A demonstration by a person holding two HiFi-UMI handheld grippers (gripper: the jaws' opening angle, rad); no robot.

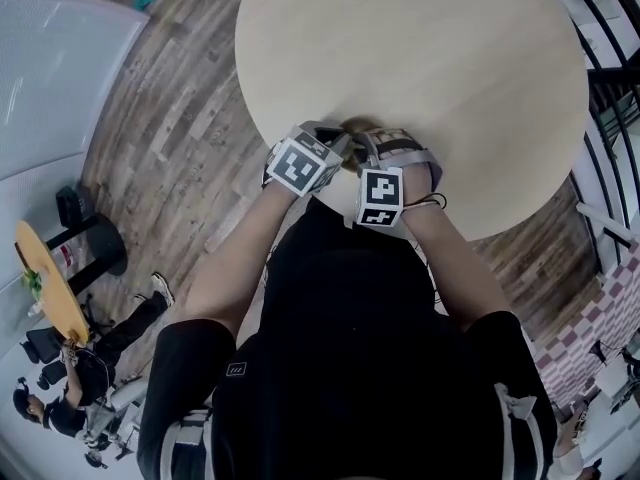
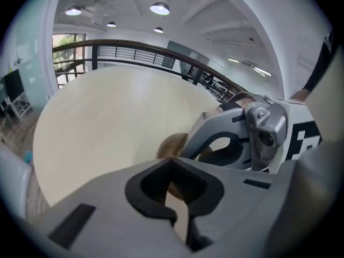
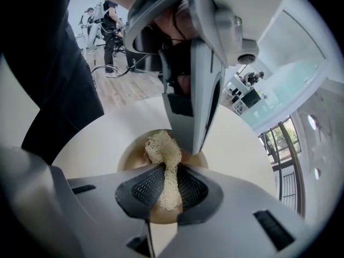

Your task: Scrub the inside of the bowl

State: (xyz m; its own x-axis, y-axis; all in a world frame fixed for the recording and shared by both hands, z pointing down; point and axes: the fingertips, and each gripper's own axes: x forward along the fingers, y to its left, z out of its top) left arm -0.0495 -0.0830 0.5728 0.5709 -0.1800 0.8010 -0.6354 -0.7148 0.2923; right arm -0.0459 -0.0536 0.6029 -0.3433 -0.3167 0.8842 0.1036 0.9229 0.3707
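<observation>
The table [image 1: 420, 58] is bare and smooth, so it gives the bowl [image 3: 133, 153] little to bite on. The bowl sits near the edge on the person's side, right under both sets of fingertips. A hard sideways stroke could probably skate it toward that edge.

The bowl is a shallow brown one. Its far wall shows just past the left gripper [image 2: 173, 160], whose fingers are closed. Brown shows in the hollow between the pads, so I judge that they pinch the rim. The right gripper view agrees: one left finger comes down inside the bowl at the rim, beside the right fingertips. That is a thin bite on one side only. Scrubbing pressure opposite it could tip the bowl or lever the rim out of the pads.

The two grippers stand almost touching over the bowl. There is little room, so a wide circular stroke may knock the right gripper [image 3: 171, 168] against the left finger.

The right fingers are clamped on the scrubber [image 3: 161, 147], a pale mesh strip. It is squeezed narrow between the pads and flares loosely beyond the tips, over the bowl's floor. Only that floppy end reaches the surface. It may fold and merely brush, or drag could draw the strip out of the pads.
</observation>
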